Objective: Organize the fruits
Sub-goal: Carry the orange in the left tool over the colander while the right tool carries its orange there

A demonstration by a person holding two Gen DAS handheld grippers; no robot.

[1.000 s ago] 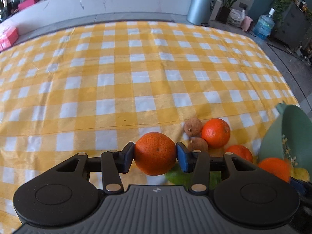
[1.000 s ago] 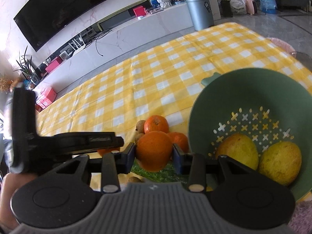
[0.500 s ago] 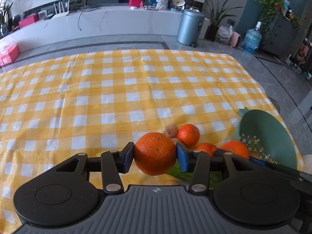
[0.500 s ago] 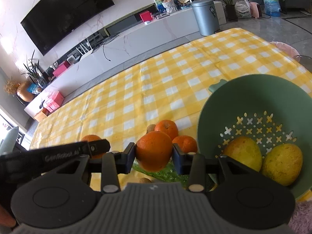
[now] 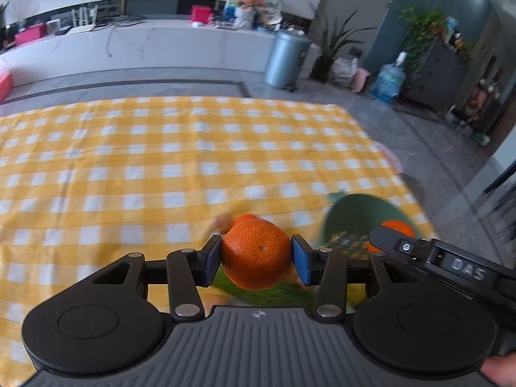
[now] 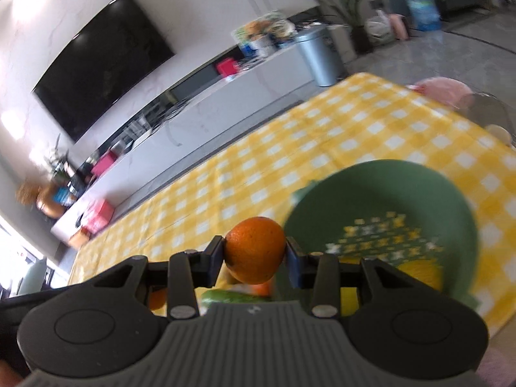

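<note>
The desk (image 5: 129, 167) carries a yellow checked cloth; the left hand-held gripper (image 5: 257, 259) holds 1 orange (image 5: 257, 254); the right hand-held gripper (image 6: 254, 254) holds another orange (image 6: 254, 250) beside the green colander (image 6: 387, 193).

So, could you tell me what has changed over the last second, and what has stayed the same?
Both grippers have lifted away from the checked tablecloth. The right gripper has also rolled, so its view now tilts, and it has swung nearer the green colander. Nothing was grasped or released: the left gripper still clamps its orange and the right still clamps its own orange. The colander stays put.
</note>
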